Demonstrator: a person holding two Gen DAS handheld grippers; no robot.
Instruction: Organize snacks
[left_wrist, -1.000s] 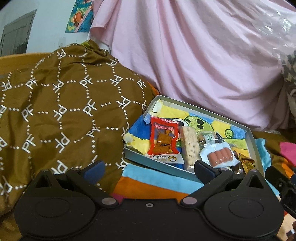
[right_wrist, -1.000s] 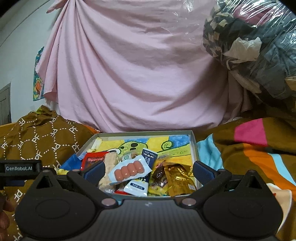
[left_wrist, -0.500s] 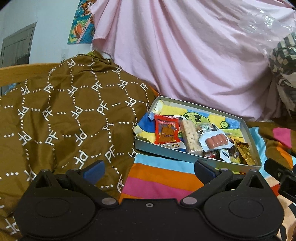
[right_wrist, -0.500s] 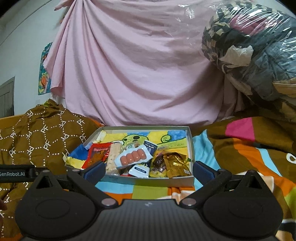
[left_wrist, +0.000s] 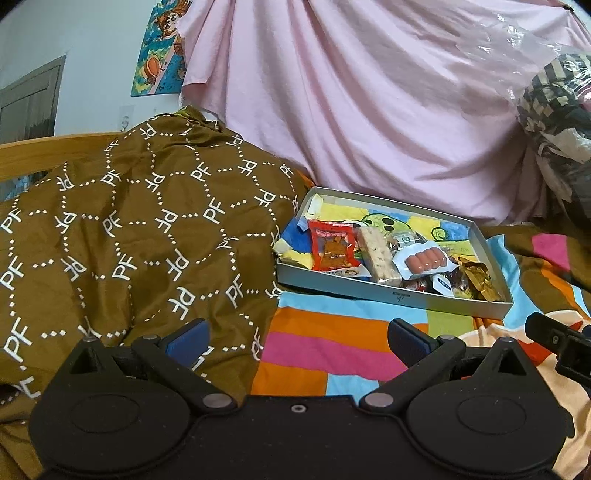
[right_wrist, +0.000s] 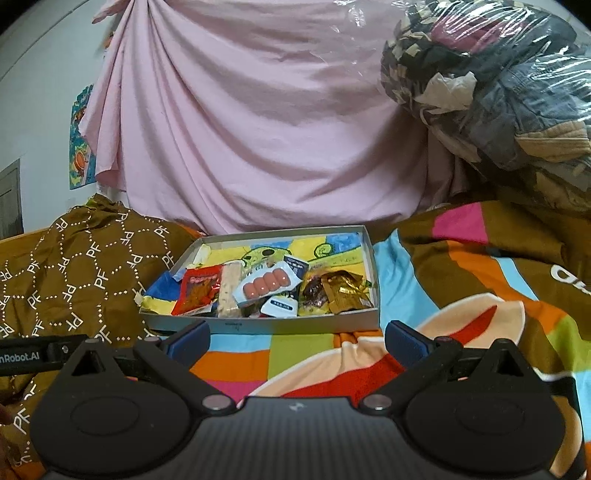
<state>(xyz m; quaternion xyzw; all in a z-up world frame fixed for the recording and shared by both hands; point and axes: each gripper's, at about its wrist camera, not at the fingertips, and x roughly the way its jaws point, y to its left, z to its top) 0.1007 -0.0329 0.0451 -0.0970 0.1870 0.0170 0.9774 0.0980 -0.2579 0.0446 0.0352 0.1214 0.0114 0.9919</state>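
Here the left gripper and right gripper both hover with jaws wide and empty above the striped blanket. Ahead, well apart, the grey tray holds the snacks, beside a brown quilt.

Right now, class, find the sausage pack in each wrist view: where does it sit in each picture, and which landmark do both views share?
Left wrist: the sausage pack lies right of centre, in the box's near half, right of the pale bar.
Right wrist: the sausage pack lies near the picture's middle, again just right of the bar.
Shared landmark: the red packet, left of the bar in both.
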